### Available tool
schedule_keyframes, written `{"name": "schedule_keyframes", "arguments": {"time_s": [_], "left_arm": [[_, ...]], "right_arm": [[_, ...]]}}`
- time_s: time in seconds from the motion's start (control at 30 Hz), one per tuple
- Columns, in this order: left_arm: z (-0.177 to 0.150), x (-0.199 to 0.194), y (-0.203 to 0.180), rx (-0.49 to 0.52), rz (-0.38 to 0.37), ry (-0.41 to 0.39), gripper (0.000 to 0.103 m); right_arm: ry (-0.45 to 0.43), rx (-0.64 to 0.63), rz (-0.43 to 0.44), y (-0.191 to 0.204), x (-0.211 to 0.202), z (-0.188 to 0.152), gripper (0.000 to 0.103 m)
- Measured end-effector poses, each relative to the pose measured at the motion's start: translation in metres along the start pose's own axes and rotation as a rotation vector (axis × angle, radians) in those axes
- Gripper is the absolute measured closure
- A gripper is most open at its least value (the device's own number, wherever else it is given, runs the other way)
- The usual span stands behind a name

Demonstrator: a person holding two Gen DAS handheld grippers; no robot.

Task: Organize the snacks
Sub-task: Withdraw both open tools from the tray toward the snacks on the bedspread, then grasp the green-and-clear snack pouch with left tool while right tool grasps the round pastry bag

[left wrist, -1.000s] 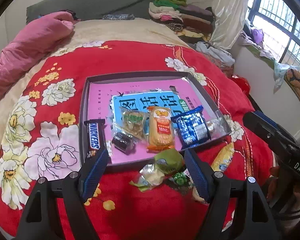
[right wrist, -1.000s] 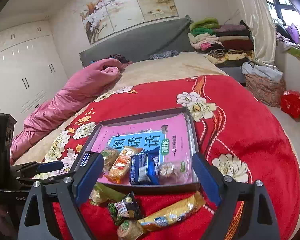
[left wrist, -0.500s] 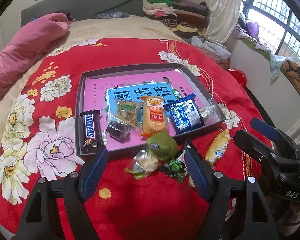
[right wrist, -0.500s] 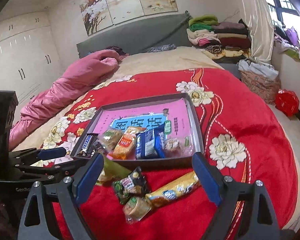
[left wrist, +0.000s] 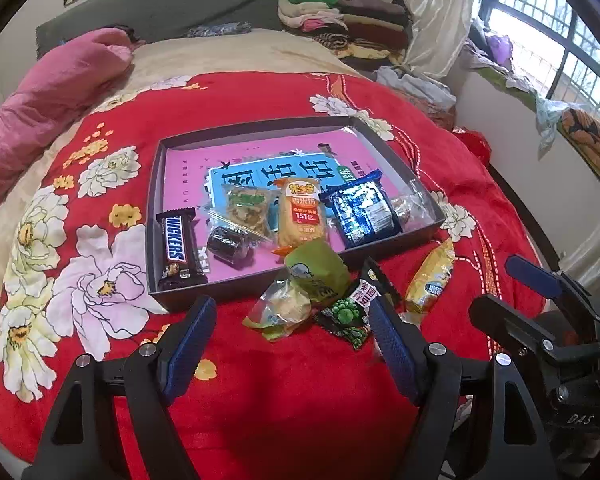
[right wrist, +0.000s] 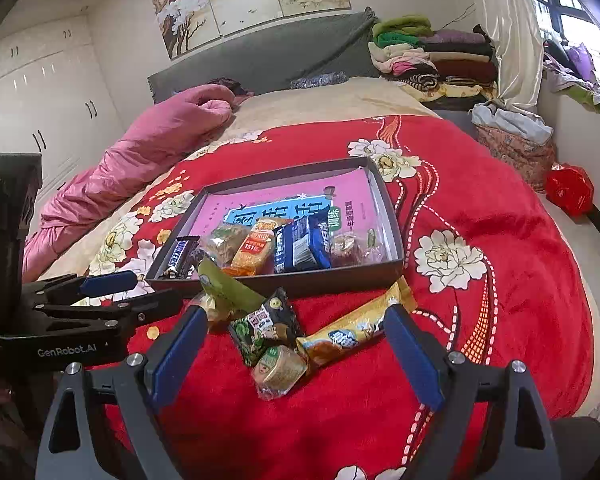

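- The left tool [left wrist: 292, 342] hangs spread wide above the red bedspread [left wrist: 292, 400], gripping nothing.
- The right tool [right wrist: 296, 350] is likewise spread and empty; its fingers flank loose snacks.
- A small round packet [left wrist: 404, 208] at the tray's right end is too blurred to identify.
- The grey tray [left wrist: 256, 280] just beyond both tools holds a Snickers bar [left wrist: 178, 246], an orange packet [left wrist: 302, 216] and a blue packet [left wrist: 366, 210].
- A green packet [left wrist: 318, 274] leans on the tray's near wall; a yellow packet [right wrist: 356, 330] lies on the bedspread near it.
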State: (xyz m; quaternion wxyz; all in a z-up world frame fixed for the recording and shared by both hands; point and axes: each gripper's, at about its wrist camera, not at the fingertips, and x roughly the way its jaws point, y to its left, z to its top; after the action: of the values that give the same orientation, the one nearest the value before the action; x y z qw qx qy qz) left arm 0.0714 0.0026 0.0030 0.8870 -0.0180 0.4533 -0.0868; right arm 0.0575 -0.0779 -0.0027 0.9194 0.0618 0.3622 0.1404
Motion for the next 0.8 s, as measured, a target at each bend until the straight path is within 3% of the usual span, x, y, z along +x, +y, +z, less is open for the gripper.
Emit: {"name": "schedule_keyframes", "arguments": {"time_s": [0.8], "left_arm": [[-0.024,0.023,0.006,0.018,0.007,0.066,0.023]], "right_arm": [[0.103,0.096,0.026,-0.014,0.014,-0.019,0.013]]}}
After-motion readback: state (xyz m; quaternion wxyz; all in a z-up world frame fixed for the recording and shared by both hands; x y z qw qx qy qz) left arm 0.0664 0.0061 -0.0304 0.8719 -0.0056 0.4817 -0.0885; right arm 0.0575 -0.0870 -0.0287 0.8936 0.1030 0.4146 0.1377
